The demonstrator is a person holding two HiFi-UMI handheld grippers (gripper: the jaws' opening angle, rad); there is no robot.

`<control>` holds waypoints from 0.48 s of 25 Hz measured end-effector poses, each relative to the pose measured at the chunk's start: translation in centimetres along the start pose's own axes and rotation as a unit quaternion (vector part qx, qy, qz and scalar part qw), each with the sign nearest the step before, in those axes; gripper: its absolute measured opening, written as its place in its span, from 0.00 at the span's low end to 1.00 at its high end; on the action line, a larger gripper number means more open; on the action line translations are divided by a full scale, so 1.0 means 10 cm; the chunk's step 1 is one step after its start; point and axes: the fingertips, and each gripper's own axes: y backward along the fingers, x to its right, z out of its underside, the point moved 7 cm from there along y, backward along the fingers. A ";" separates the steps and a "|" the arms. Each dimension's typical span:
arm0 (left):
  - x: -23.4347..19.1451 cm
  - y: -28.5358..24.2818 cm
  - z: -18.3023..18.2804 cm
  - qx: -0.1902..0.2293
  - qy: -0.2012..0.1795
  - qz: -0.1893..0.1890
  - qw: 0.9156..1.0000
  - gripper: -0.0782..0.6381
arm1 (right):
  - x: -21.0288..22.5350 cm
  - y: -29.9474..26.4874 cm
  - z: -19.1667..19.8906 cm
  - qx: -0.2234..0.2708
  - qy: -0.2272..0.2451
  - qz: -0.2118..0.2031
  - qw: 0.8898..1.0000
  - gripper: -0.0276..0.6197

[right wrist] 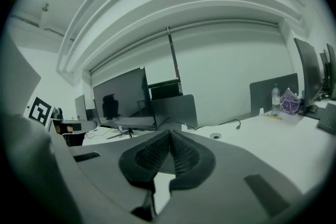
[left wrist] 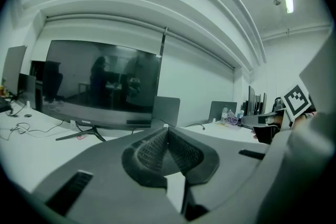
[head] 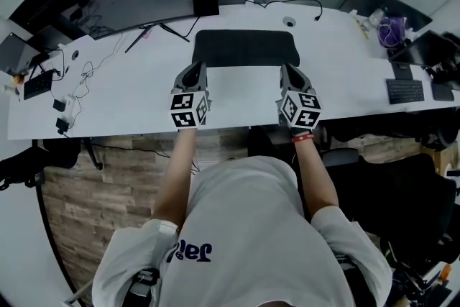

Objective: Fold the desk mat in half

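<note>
I see the desk mat (head: 246,48), black, just ahead of the left gripper (head: 197,68) and right gripper (head: 287,70), on a white surface (head: 129,98). Their cubes bear black-and-white squares.

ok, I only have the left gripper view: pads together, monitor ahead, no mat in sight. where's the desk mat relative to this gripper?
Observer: In the head view the black desk mat lies flat on the white desk. The left gripper has its tips at the mat's near left corner.
Operator: right gripper?
Observer: The right gripper mirrors it, with its tips at the mat's near right corner.
Operator: closed too?
Observer: Yes. In the right gripper view its pads meet at the tips, and no mat shows between them.
</note>
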 end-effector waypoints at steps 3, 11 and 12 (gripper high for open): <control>-0.01 0.05 0.04 0.000 0.002 0.001 1.000 0.14 | -0.03 0.09 0.00 0.003 0.008 0.002 1.000 0.07; 0.08 0.08 -0.08 0.021 -0.017 0.007 1.000 0.14 | -0.08 0.17 -0.06 0.010 0.025 0.003 1.000 0.07; 0.08 0.08 -0.09 0.022 -0.019 0.008 1.000 0.14 | -0.08 0.17 -0.06 0.010 0.026 0.003 1.000 0.07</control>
